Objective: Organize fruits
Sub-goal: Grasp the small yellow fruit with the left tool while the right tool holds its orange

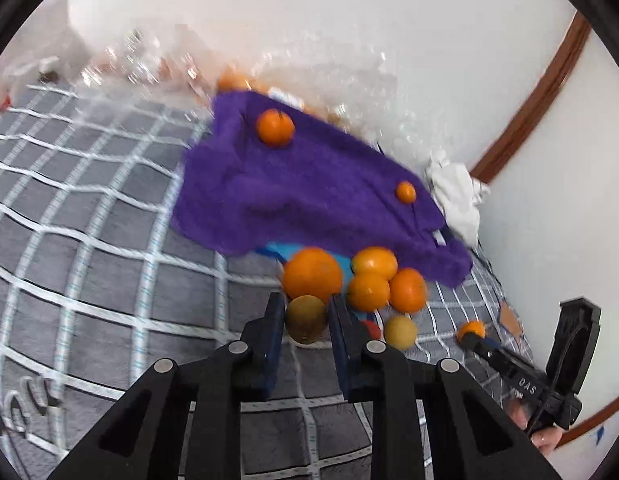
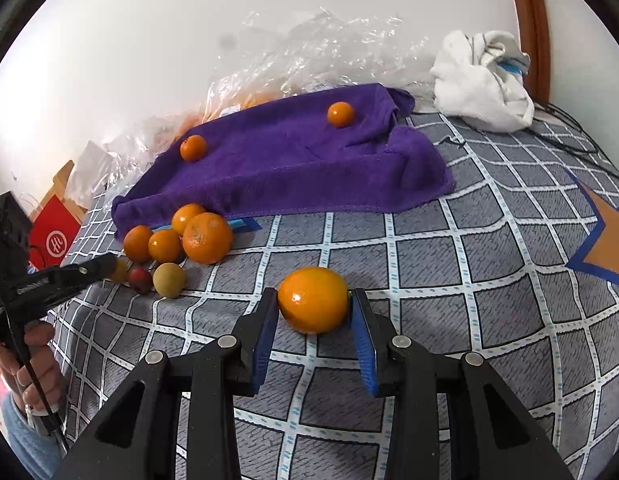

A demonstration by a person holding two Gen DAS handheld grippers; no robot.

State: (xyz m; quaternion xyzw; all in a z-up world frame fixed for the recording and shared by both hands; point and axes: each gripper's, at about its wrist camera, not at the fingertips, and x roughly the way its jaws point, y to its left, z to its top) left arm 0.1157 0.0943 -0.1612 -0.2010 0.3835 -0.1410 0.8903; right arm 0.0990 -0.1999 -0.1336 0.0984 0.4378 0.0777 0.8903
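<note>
Straight ahead between the right gripper's point(image 2: 314, 307) fingers sits a lone orange point(image 2: 312, 299), jaws wide around it, seemingly touching but not clamped, its long axis crosswise to them; the left gripper point(image 1: 305, 314) brackets a brownish fruit point(image 1: 306, 319), grip unclear; beyond it the orange cluster point(image 1: 349, 280), then the purple towel point(image 1: 309, 192)

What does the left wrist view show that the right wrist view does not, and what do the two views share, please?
Only the left wrist view shows the left gripper closed around a brownish fruit.

Only the right wrist view shows the star pattern on the bedspread, the red bag, and the right gripper straddling a lone orange.

Both show the purple towel carrying two small oranges, the cluster of oranges at its edge, the white cloth and the crinkled plastic.
</note>
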